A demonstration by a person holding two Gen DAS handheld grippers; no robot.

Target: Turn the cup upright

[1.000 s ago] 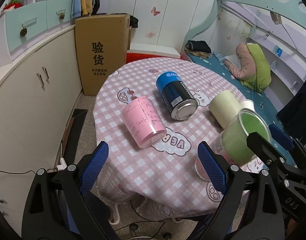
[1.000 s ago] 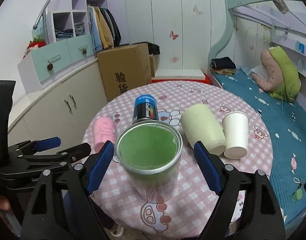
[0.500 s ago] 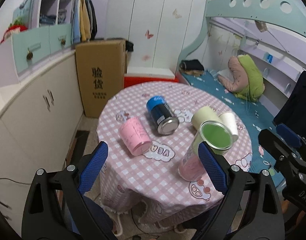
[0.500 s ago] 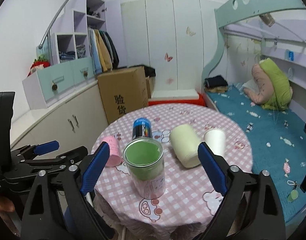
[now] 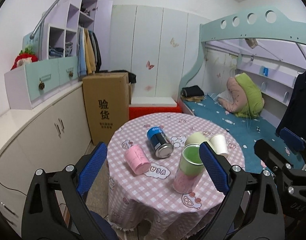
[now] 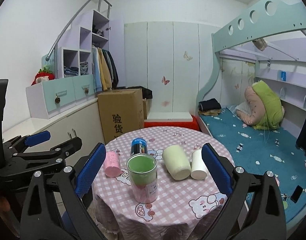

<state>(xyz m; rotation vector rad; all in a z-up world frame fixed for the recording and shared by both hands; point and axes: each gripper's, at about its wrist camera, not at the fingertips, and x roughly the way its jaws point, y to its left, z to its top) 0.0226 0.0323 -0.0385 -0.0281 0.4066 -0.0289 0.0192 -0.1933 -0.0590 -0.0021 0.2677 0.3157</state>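
Note:
A clear cup with a green and pink inside (image 6: 143,178) stands upright near the front of the round table (image 6: 172,204); it also shows in the left wrist view (image 5: 187,172). A pink cup (image 5: 136,159), a blue and black can (image 5: 159,144) and a pale yellow cup (image 6: 175,165) lie on their sides. A white paper cup (image 6: 198,167) stands mouth down. My left gripper (image 5: 153,171) and right gripper (image 6: 153,172) are both open, empty and held back from the table.
A cardboard box (image 5: 107,104) stands behind the table on the left, by low cabinets (image 5: 43,132). A bunk bed with a blue mattress (image 6: 258,140) is to the right. The left gripper appears at the left in the right wrist view (image 6: 33,150).
Both grippers have pulled back and up from the table, so the cups look smaller. The clear green cup stays upright on the table, free of the right gripper's fingers.

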